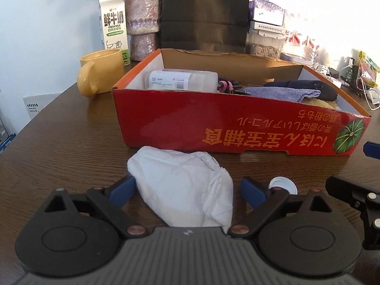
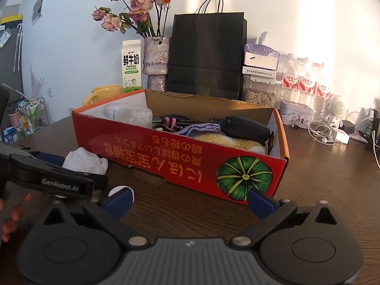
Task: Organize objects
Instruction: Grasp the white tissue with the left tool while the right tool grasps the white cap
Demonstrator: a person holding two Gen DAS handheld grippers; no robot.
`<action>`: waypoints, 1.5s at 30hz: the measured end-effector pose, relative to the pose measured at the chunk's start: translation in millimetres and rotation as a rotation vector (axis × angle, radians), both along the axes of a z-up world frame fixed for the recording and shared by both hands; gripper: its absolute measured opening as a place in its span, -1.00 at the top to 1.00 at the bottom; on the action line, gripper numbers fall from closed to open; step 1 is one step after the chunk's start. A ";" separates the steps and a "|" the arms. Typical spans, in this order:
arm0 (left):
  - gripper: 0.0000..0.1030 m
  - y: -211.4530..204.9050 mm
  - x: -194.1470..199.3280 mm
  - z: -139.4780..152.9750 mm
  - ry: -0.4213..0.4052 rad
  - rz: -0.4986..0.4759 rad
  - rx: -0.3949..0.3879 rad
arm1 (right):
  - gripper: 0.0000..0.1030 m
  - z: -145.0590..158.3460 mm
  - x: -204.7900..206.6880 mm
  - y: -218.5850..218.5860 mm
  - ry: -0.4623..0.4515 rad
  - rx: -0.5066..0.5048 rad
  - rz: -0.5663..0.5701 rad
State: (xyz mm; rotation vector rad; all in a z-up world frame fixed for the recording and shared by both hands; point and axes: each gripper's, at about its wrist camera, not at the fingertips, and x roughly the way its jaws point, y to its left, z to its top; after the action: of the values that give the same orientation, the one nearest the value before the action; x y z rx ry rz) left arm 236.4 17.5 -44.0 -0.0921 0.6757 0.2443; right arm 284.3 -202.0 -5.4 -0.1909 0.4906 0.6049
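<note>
Now the left claw (image 1: 187, 190) gapes, unclenched, around a crumpled tissue (image 1: 182, 190) whose long axis runs toward the red box (image 1: 237, 128).

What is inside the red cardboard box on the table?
The red box holds a white plastic bottle, cables, a purple cloth, a black zip pouch and something yellow and fluffy. The near wall hides the bottom.
</note>
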 end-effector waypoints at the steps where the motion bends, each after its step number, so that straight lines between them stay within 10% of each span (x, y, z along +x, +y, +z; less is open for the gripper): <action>1: -0.71 -0.1 -1.0 0.3 -0.001 0.004 0.007 | -1.00 0.0 0.0 0.0 0.001 0.000 -0.001; 33: -0.39 24.2 -74.8 29.3 -0.175 -0.085 -0.067 | -1.00 -10.9 2.6 43.0 0.141 -0.061 0.074; 45: -0.39 32.3 -80.0 30.6 -0.199 -0.108 -0.102 | -0.29 -10.8 0.4 59.2 0.144 -0.042 0.081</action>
State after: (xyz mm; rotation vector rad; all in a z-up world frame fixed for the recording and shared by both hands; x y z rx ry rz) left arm 156.4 49.8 -13.4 -0.1748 0.4927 0.0948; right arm 284.7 -142.8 -16.2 -0.2085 0.6375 0.6913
